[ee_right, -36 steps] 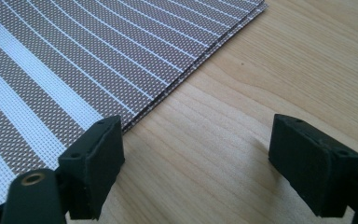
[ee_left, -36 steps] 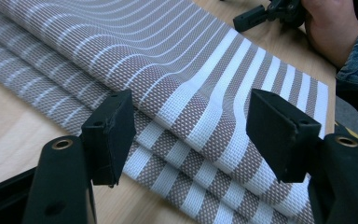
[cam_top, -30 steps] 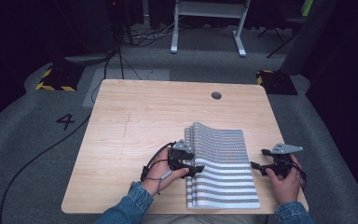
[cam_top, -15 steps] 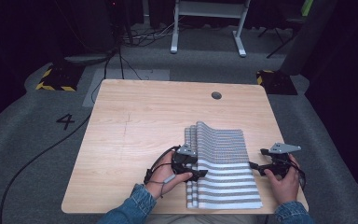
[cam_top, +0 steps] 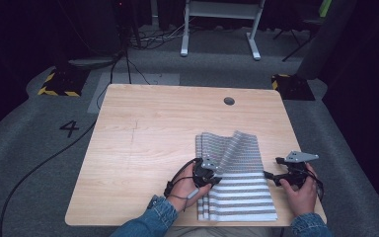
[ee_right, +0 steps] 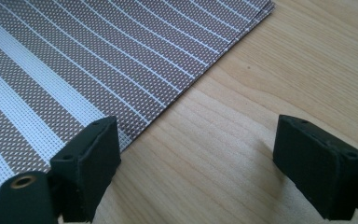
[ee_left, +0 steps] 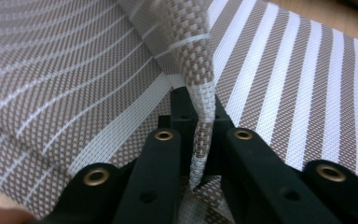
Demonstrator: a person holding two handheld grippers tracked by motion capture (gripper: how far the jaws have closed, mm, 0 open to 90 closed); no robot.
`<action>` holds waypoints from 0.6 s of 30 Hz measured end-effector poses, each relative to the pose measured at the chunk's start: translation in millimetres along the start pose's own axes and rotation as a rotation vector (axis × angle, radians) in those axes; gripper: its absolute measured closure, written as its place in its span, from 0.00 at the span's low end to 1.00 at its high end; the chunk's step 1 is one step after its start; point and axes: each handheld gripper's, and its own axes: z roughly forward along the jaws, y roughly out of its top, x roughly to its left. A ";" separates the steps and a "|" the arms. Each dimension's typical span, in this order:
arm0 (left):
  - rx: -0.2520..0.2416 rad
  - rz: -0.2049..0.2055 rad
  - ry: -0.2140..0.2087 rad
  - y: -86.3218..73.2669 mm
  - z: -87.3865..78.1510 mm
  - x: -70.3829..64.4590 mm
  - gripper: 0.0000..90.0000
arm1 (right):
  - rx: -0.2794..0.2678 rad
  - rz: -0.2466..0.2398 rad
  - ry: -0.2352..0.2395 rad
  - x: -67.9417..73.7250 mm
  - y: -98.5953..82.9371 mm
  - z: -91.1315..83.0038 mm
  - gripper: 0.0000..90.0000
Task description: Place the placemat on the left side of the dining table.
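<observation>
Woven striped mat (cam_top: pixel 237 185): left gripper (cam_top: pixel 212 174) clamps edge, now dragged toward 6 o'clock; fold progressing. Right gripper (cam_top: pixel 272 177) open at mat's 3 o'clock edge.

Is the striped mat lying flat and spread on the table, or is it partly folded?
Partly folded. The left gripper pinches the striped mat's left edge, lifted into an upright ridge; the rest lies flat on the table.

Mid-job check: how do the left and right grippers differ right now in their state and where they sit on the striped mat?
The left gripper is shut on a raised fold of the striped mat; the right gripper is open and holds nothing. The left is at the mat's left side; the right sits at its right edge, one of its fingers over the mat. Both are low over the table.
</observation>
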 end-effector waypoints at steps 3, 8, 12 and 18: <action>-0.027 0.021 -0.006 3.4 -7.3 -2.8 0.98 | 0.000 0.000 0.000 0.0 0.0 0.0 0.17; -0.083 0.072 -0.005 11.9 -25.6 -9.4 0.98 | 0.000 0.000 0.000 0.0 0.0 0.0 0.17; -0.075 0.126 0.030 16.6 -44.0 -15.6 0.98 | 0.000 0.000 0.000 -0.1 0.0 0.0 0.17; -0.077 0.158 0.081 19.3 -73.8 -20.9 0.98 | -0.001 -0.002 0.000 -0.4 0.0 0.2 0.17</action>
